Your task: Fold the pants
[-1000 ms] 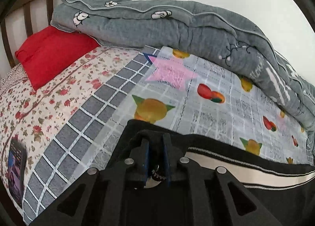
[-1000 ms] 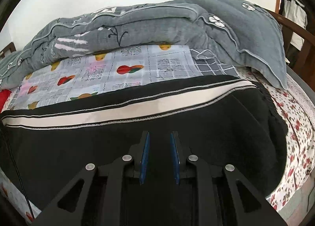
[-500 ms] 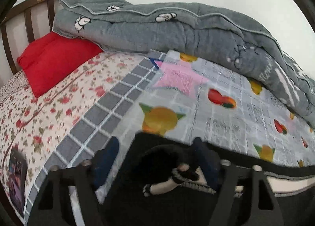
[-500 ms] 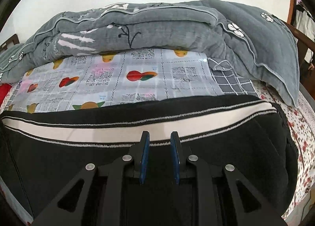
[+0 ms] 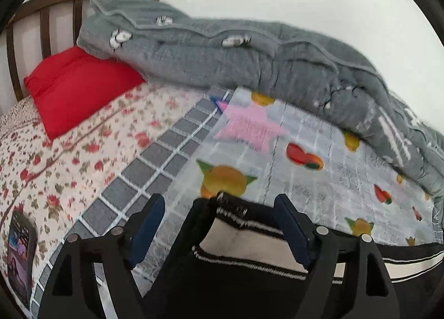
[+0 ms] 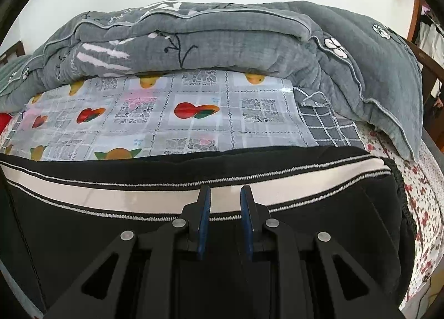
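Observation:
Black pants (image 6: 319, 221) with a cream side stripe edged in white stitching lie across the fruit-print sheet (image 6: 166, 122). In the left wrist view the pants' end (image 5: 236, 249) lies folded between the wide-open fingers of my left gripper (image 5: 219, 208), which holds nothing. My right gripper (image 6: 224, 194) hovers over the stripe with its blue pads (image 6: 205, 216) a narrow gap apart and nothing between them.
A bunched grey quilt (image 6: 222, 41) runs along the wall behind the sheet. A red pillow (image 5: 77, 88) and a wooden headboard (image 5: 41, 27) are at the left. A phone (image 5: 20, 255) lies on the floral bedspread (image 5: 69, 158) near the left edge.
My left gripper opened and let go of the pants' end, which now lies loose between its fingers. Both grippers drew back slightly. The right gripper's gap is unchanged.

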